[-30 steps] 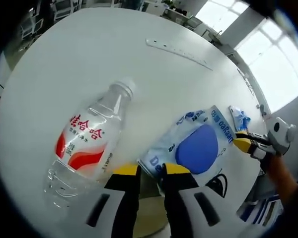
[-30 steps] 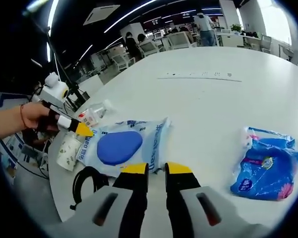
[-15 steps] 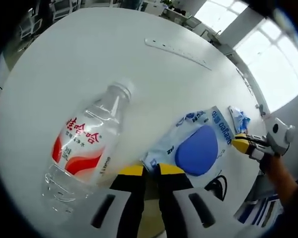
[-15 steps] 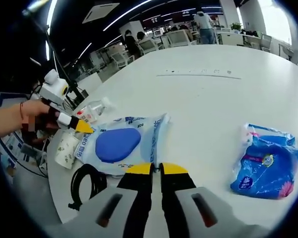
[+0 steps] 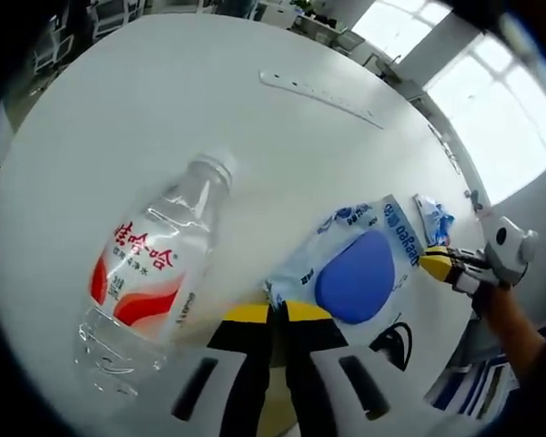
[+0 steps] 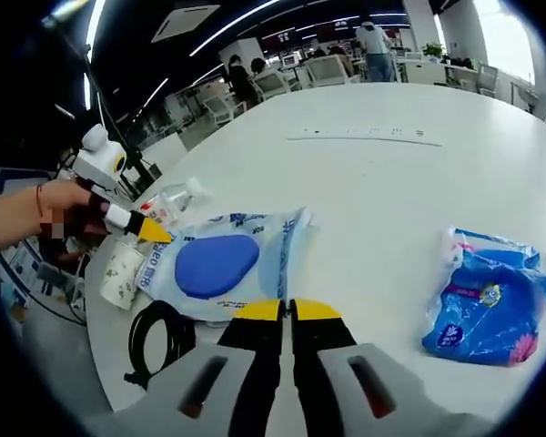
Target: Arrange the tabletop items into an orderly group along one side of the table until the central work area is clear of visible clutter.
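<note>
A white-and-blue wipes pack [image 5: 350,273] with a blue oval lid lies near the table's edge. My left gripper [image 5: 271,314] is shut on one corner of it. A clear water bottle [image 5: 150,264] with a red label lies on its side just left of those jaws. In the right gripper view, the wipes pack [image 6: 223,264] sits straight ahead, with my right gripper [image 6: 287,311] shut on its near edge. The left gripper [image 6: 150,232] shows at the pack's far-left corner, and the right gripper [image 5: 437,266] shows at its far end. A blue tissue packet [image 6: 491,300] lies to the right.
A black cable loop [image 6: 159,337] and a small patterned white item [image 6: 123,273] lie by the table's edge. A long thin strip [image 6: 364,137] lies across the white table [image 6: 391,191]. Office chairs and people are far behind.
The jaws of both grippers have closed from a small gap onto the edges of the wipes pack. The pack and bottle have barely shifted.
</note>
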`<state>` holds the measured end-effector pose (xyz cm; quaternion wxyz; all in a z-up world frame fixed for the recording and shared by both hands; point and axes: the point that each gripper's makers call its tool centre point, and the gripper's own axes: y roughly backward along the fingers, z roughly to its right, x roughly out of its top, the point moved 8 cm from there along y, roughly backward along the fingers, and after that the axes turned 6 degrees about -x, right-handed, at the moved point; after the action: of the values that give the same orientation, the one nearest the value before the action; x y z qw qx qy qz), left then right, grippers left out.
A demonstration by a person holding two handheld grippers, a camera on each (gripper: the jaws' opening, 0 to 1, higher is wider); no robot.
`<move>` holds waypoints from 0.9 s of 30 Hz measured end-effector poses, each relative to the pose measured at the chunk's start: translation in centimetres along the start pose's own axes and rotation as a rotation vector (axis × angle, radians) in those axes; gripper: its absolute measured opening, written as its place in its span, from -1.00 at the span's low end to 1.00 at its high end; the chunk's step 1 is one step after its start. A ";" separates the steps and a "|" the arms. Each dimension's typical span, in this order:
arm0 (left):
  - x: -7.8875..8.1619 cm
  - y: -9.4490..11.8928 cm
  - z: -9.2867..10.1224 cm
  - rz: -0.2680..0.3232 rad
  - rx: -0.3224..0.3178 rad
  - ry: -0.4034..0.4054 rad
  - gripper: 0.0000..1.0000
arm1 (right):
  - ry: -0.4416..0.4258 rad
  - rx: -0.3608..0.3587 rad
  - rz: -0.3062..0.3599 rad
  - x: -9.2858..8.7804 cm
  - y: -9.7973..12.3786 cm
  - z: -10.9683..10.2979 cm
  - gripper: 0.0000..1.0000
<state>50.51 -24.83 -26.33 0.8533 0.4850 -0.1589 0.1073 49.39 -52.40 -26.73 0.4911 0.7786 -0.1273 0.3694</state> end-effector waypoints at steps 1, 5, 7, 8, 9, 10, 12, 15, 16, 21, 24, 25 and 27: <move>0.0 0.0 0.0 0.001 -0.001 0.001 -1.00 | -0.001 0.000 0.001 0.0 0.0 0.0 -1.00; 0.1 0.0 0.1 0.005 -0.006 0.001 -1.00 | 0.002 0.000 0.001 0.1 0.1 -0.1 -1.00; 0.1 0.1 0.2 0.007 -0.008 -0.004 -1.00 | 0.003 -0.002 0.002 0.1 0.2 0.0 -1.00; 0.2 0.1 0.2 0.010 -0.009 -0.002 -1.00 | 0.002 -0.002 0.004 0.1 0.2 0.0 -1.00; 0.2 0.1 0.3 0.011 -0.011 -0.002 -1.00 | 0.002 -0.003 0.003 0.1 0.2 0.0 -1.00; 0.2 0.2 0.3 0.012 -0.012 -0.006 -1.00 | 0.002 -0.003 0.003 0.1 0.3 0.0 -1.00; 0.3 0.2 0.4 0.014 -0.014 -0.005 -1.00 | 0.003 -0.004 0.006 0.1 0.3 -0.1 -1.00; 0.3 0.3 0.5 0.017 -0.016 -0.006 -1.00 | 0.004 -0.006 0.011 0.2 0.4 -0.1 -1.00; 0.3 0.3 0.5 0.018 -0.017 -0.007 -1.00 | 0.005 -0.007 0.012 0.2 0.4 -0.1 -1.00; 0.4 0.4 0.7 0.022 -0.021 -0.009 -1.00 | 0.008 -0.010 0.022 0.5 0.6 0.0 -1.00; 0.6 0.4 0.9 0.028 -0.024 -0.012 -1.00 | 0.009 -0.012 0.028 0.6 0.7 0.0 -1.00; 0.7 0.5 0.9 0.032 -0.025 -0.012 -1.00 | 0.009 -0.014 0.030 0.7 0.8 0.0 -1.00; 0.9 0.5 1.0 0.036 -0.027 -0.014 -1.00 | 0.011 -0.016 0.034 0.8 0.9 0.0 -1.00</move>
<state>50.96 -25.37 -25.11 0.8566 0.4711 -0.1751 0.1171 49.46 -52.73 -25.57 0.4914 0.7704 -0.1410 0.3809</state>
